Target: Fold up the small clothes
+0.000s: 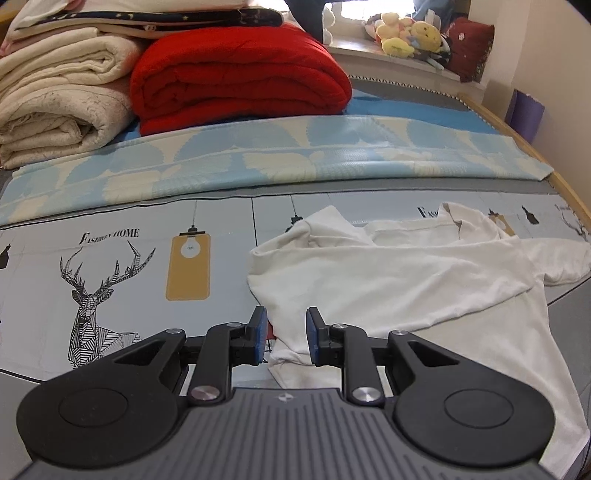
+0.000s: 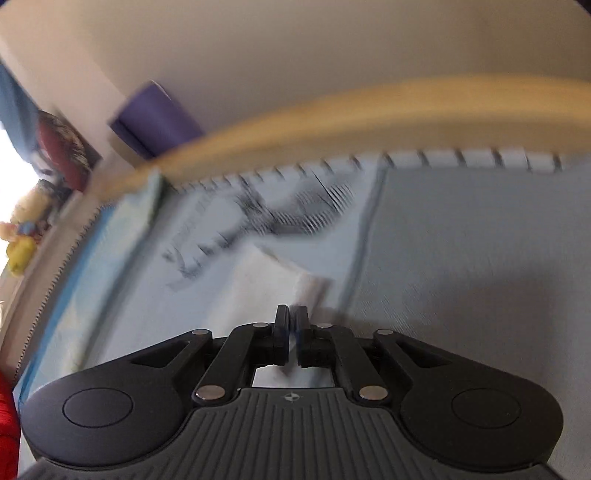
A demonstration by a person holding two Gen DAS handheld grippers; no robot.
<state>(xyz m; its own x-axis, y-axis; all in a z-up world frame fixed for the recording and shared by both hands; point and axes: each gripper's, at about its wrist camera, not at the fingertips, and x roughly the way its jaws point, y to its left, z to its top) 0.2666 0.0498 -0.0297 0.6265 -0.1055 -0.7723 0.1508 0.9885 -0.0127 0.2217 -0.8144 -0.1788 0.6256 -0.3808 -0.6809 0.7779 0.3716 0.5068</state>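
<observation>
A white t-shirt (image 1: 399,280) lies crumpled and partly folded on the printed bed sheet (image 1: 110,280), to the right of the middle in the left wrist view. My left gripper (image 1: 286,325) is open, its blue pads on either side of the shirt's near left edge, low over it. In the blurred right wrist view, my right gripper (image 2: 291,325) is shut on a fold of the white t-shirt (image 2: 266,280), which trails away over the sheet.
A red folded quilt (image 1: 240,74) and cream folded blankets (image 1: 55,96) stand at the back left. A blue-and-cream folded mat (image 1: 295,155) lies across the bed. The wooden bed edge (image 1: 569,192) and a wall lie on the right. Stuffed toys (image 1: 406,33) sit on the sill.
</observation>
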